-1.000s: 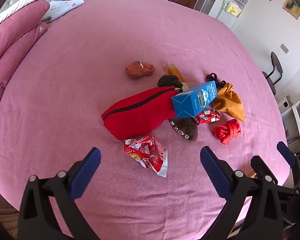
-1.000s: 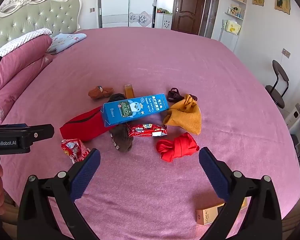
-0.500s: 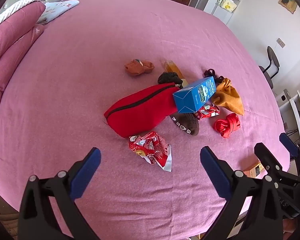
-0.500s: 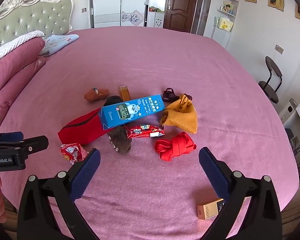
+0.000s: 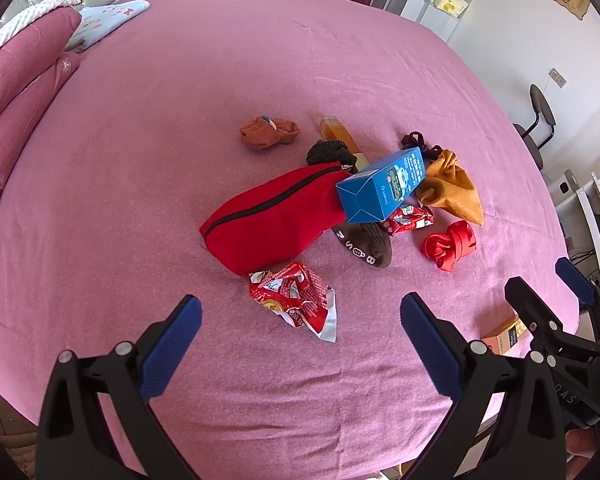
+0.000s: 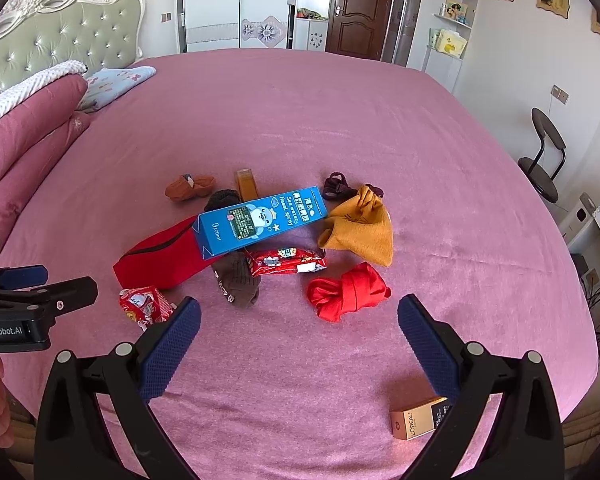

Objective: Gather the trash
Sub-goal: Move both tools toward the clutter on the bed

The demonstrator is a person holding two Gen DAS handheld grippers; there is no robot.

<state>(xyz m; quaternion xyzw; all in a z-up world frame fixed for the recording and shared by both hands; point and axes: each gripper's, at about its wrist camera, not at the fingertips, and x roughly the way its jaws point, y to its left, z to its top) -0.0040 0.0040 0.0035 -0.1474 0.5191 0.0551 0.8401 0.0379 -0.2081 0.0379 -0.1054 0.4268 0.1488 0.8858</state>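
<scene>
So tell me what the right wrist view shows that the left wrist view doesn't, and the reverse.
Only the right wrist view shows the door, the full green headboard, the whole gold box with its lettering, and the blue box's printed long side.

Only the left wrist view shows the crumpled wrapper whole, and the pouch's full length with its zipper.

Both show the bed, brown sock, red ribbon, orange bag and chair, with the left tongs and right tongs open and empty.
</scene>
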